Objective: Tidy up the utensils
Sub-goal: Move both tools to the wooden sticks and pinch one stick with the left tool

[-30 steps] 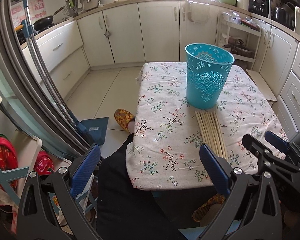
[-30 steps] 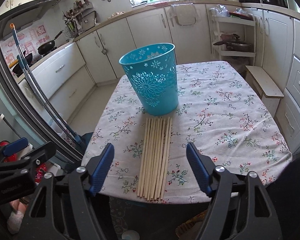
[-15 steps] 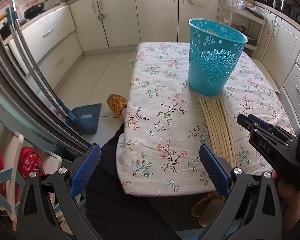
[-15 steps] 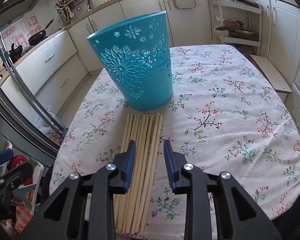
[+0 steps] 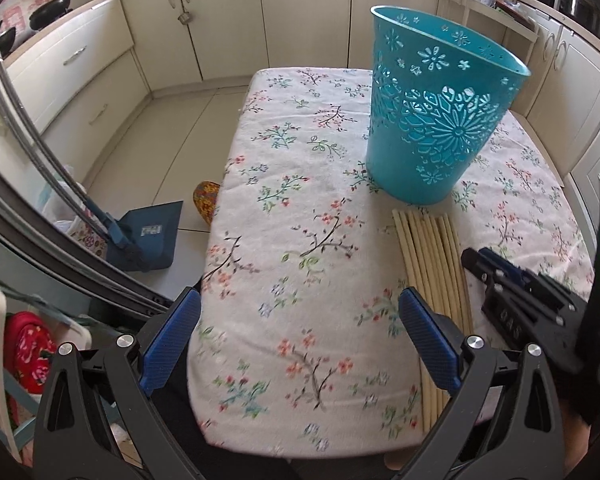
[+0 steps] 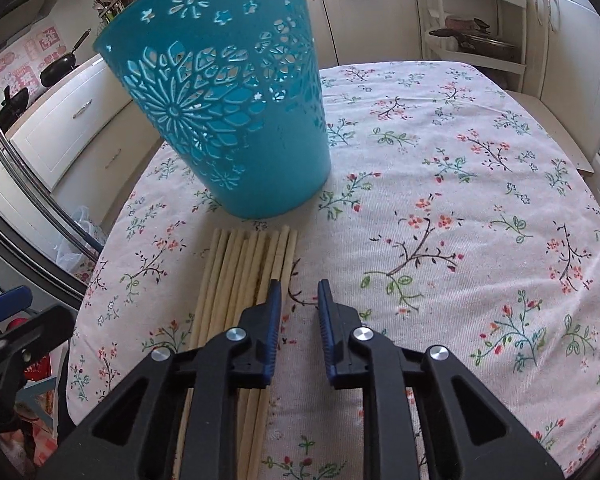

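Floral tablecloth [image 6: 440, 184]: right gripper [image 6: 298, 304] closing, empty, its left finger over the chopsticks [image 6: 236, 276].

Right gripper [image 6: 299, 284] low over floral-clothed worktop [image 6: 440, 208], jaws closing, narrow gap, only cloth between them. Left jaw overlaps right edge of chopstick row [image 6: 240, 272]. Teal cut-out basket [image 6: 220, 96] upright just beyond chopstick tips. Left gripper [image 6: 4, 304] at left edge.
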`<move>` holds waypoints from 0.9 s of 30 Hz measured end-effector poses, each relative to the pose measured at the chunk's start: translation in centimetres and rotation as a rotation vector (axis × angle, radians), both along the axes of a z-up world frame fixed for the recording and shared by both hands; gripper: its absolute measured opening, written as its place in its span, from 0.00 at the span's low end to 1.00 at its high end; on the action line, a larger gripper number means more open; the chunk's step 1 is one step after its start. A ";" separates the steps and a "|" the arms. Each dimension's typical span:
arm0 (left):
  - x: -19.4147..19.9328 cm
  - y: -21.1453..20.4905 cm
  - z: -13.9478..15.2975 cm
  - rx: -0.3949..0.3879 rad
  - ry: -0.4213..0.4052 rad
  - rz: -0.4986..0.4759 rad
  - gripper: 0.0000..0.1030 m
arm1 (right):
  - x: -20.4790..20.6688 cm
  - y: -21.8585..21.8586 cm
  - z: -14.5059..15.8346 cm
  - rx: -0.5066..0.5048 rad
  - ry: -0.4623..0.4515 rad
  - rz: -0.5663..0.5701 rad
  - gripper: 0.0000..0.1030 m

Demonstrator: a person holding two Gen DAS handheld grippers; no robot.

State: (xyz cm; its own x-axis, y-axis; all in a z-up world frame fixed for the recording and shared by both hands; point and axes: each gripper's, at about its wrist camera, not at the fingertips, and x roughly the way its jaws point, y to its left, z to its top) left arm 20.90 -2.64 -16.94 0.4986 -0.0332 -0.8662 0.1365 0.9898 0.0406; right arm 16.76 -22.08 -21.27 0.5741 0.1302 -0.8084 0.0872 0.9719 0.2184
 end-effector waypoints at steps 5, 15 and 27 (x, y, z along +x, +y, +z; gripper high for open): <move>1.6 -1.3 -1.2 -0.010 0.025 -0.009 0.93 | 0.2 0.5 -0.1 -0.041 -0.007 0.023 0.18; 4.6 -4.1 -4.8 -0.026 0.089 -0.036 0.92 | -0.1 -1.0 0.0 -0.115 0.018 0.155 0.07; 6.1 -4.6 -6.6 0.026 0.074 -0.020 0.93 | -0.2 -1.7 -0.4 -0.045 -0.016 0.127 0.07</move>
